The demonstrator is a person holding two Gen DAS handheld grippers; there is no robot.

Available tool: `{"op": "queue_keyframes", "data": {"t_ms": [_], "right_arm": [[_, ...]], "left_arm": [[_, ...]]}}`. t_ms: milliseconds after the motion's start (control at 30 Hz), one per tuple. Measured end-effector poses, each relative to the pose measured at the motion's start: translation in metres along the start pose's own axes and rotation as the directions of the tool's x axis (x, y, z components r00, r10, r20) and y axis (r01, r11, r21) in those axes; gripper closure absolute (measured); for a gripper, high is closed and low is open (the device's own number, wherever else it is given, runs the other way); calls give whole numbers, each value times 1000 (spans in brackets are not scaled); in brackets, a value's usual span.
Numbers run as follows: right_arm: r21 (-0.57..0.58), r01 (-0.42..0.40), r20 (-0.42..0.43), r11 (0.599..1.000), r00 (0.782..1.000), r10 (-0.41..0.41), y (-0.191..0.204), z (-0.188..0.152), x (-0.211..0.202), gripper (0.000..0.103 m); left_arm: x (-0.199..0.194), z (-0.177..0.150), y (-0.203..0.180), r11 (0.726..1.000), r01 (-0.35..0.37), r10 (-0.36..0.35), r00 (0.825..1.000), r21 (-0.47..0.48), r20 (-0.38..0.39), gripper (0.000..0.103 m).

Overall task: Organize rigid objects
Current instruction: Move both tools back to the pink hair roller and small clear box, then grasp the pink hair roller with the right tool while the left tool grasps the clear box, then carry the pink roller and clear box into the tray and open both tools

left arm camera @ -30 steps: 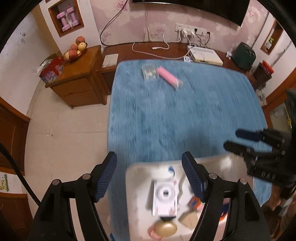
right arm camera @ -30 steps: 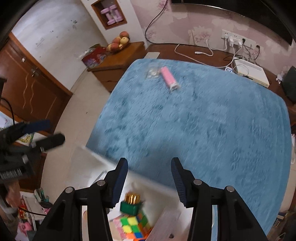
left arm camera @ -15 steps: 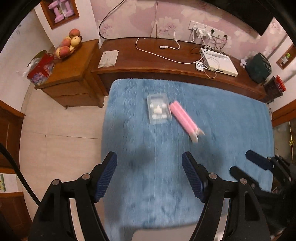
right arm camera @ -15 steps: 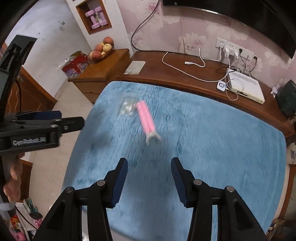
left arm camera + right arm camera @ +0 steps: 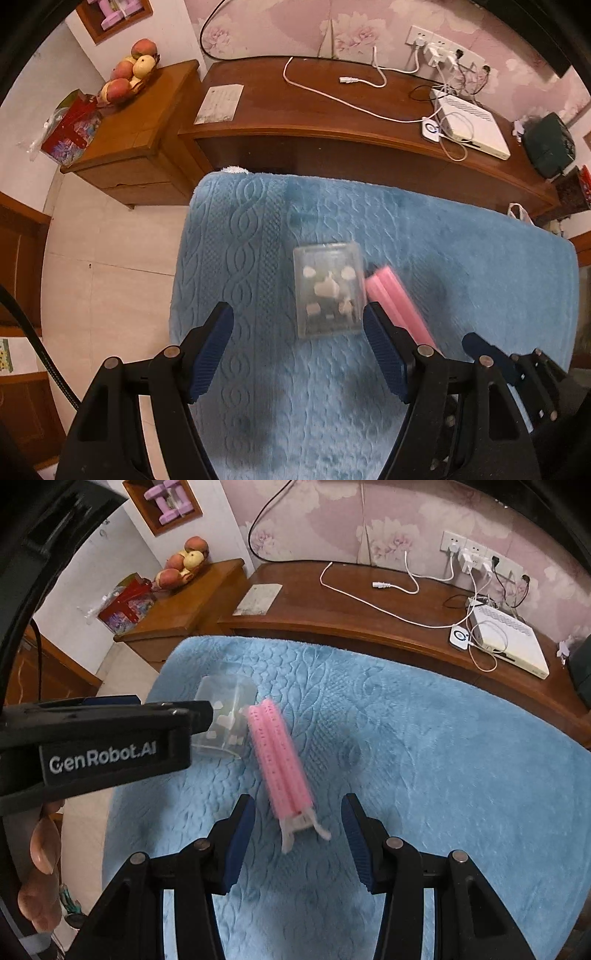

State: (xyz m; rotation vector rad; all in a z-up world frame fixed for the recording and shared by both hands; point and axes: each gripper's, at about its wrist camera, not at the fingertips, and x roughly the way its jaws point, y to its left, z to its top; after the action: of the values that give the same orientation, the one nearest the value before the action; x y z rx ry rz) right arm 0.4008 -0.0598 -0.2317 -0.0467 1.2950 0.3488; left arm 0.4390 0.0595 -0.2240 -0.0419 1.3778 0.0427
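Two things lie loose on our blue blanket [image 5: 258,369], so nothing looks sorted yet. Through the left wrist camera, our left gripper [image 5: 297,354] is spread and empty just short of the clear plastic box [image 5: 327,290], the pink clip [image 5: 395,306] touching the box's right edge. Through the right wrist camera, our right gripper [image 5: 297,838] gapes empty around the clip's white tail; "GenRobot.AI" reads on the left tool.
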Motion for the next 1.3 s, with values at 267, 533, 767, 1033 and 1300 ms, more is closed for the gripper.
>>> {"op": "queue_keyframes", "data": {"t_ms": [267, 533, 767, 1033, 1300], "right_arm": [[-13, 22, -13, 1000, 1000, -22, 3, 6, 23, 59], [-63, 47, -14, 997, 999, -48, 7, -8, 17, 74], [-22, 69, -19, 997, 997, -69, -10, -22, 3, 74], [-2, 57, -6, 998, 998, -57, -20, -34, -15, 75], [-17, 7, 53, 1000, 999, -6, -12, -54, -68, 75]], "left_arm": [[19, 9, -1, 999, 27, -28, 999, -30, -30, 27], [26, 9, -10, 999, 27, -28, 999, -22, -36, 27], [36, 6, -18, 1000, -2, 2, 1000, -18, -18, 38], [27, -6, -31, 998, -43, 42, 999, 51, 27, 50], [-44, -48, -41, 982, -74, 49, 988, 175, 143, 50]]}}
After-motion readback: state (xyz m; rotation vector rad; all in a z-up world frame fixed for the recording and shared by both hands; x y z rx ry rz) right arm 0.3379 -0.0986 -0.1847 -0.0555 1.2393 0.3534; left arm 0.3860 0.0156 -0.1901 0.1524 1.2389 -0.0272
